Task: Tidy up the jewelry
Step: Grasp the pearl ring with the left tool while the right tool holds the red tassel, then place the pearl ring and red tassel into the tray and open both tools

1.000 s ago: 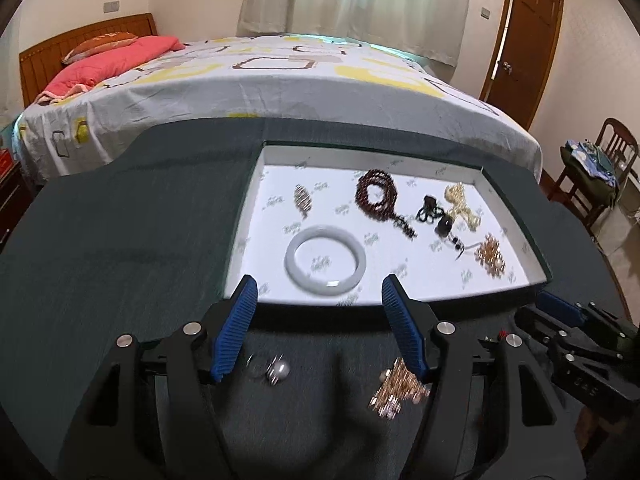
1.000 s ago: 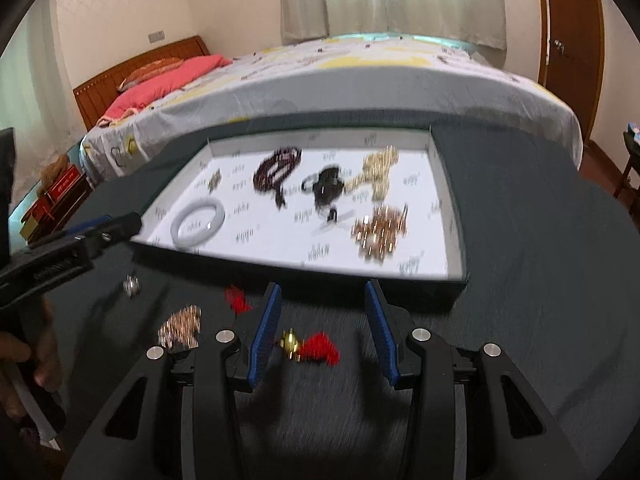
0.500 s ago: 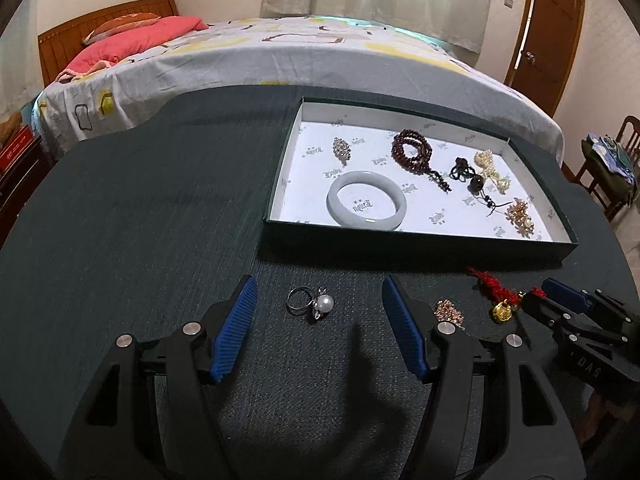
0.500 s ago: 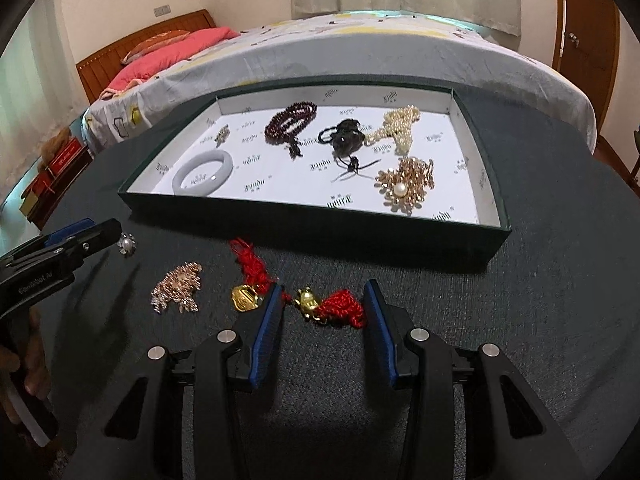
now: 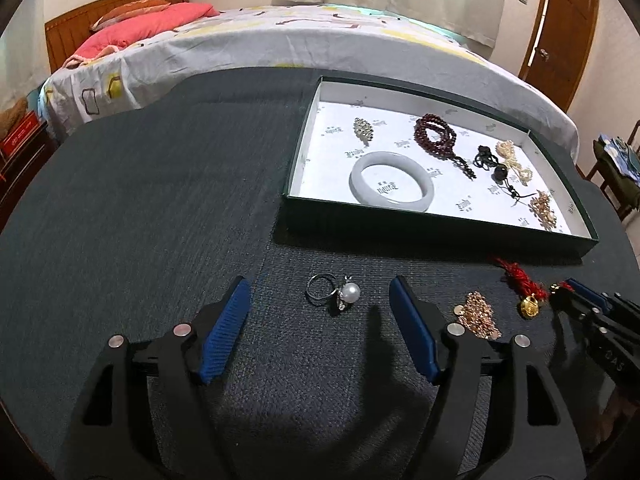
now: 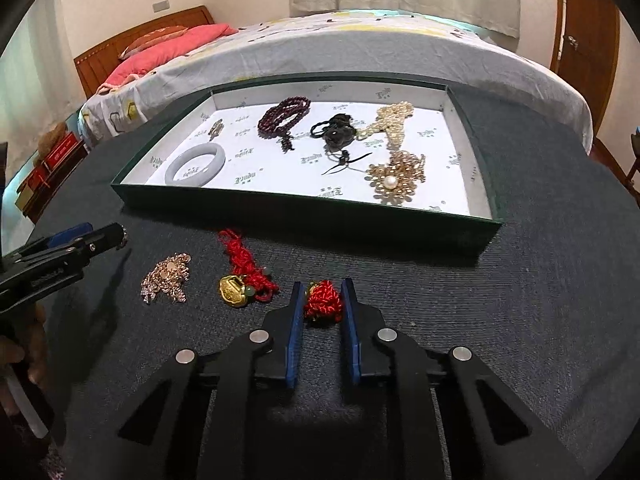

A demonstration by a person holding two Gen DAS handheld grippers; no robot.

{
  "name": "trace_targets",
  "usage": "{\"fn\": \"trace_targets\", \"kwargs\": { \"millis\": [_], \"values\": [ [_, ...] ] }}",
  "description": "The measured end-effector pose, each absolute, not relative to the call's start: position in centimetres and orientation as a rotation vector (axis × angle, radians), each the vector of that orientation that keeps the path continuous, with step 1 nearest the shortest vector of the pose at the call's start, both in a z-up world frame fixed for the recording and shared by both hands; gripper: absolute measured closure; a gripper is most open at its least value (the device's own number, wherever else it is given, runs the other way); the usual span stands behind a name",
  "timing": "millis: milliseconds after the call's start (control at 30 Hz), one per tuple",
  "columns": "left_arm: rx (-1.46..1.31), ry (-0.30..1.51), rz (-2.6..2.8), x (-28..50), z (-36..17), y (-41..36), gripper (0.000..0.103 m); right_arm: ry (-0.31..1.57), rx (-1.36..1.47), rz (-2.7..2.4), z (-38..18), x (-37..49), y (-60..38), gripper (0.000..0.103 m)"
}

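Note:
A green tray (image 5: 440, 229) (image 6: 304, 216) with a white lining holds a pale jade bangle (image 5: 391, 187) (image 6: 195, 165), dark red beads (image 5: 435, 141) (image 6: 283, 117), a black cord pendant (image 6: 335, 133), pearls (image 6: 391, 121) and a gold brooch (image 6: 395, 178). On the dark cloth lie a pearl ring (image 5: 335, 293), a rose-gold brooch (image 5: 478, 313) (image 6: 166, 277) and a red-tassel gold charm (image 5: 524, 294) (image 6: 244, 276). My left gripper (image 5: 320, 304) is open around the ring. My right gripper (image 6: 322, 302) is shut on the red tassel (image 6: 323, 301).
A bed (image 5: 280, 44) with a patterned sheet and pink pillow stands behind the round table. A wooden door (image 5: 560, 32) is at the back right. A chair with clothes (image 5: 616, 160) stands at the right edge.
My left gripper has pulled back from the tray and now frames the pearl ring. My right gripper has moved in and narrowed onto the red tassel.

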State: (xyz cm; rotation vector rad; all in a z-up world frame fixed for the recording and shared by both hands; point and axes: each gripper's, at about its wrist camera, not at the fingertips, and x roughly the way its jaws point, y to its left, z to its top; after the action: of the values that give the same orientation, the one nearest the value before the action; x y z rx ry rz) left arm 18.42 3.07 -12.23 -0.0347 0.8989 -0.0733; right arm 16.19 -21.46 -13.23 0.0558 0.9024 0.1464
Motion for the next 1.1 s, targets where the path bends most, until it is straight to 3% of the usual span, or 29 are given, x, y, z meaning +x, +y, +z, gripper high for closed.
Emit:
{"fn": "trace_targets", "kwargs": {
  "millis": [200,367,433,500,700,1100],
  "values": [
    [-0.029,0.900,-0.070,19.1,-12.9,3.0,0.034,0.880,0.078,0.125,-12.5,15.9,-22.7,0.084],
    [-0.001,0.897,-0.083,19.2,-13.1,2.6,0.053,0.871,0.089,0.116,-12.3,15.6,-23.1,0.084],
    [0.008,0.894,-0.098,19.2,-13.1,2.4,0.069,0.866,0.095,0.116,-12.2,15.5,-23.2,0.084],
    [0.015,0.892,-0.110,19.1,-13.1,2.3,0.074,0.859,0.099,0.116,-12.0,15.4,-23.3,0.084],
    [0.017,0.860,-0.126,18.6,-12.4,2.0,0.074,0.828,0.107,0.115,-11.0,15.1,-23.4,0.084],
    [-0.036,0.694,-0.196,19.3,-5.8,-0.1,0.074,0.715,0.111,0.127,-6.9,16.3,-23.3,0.084]
  ]
}}
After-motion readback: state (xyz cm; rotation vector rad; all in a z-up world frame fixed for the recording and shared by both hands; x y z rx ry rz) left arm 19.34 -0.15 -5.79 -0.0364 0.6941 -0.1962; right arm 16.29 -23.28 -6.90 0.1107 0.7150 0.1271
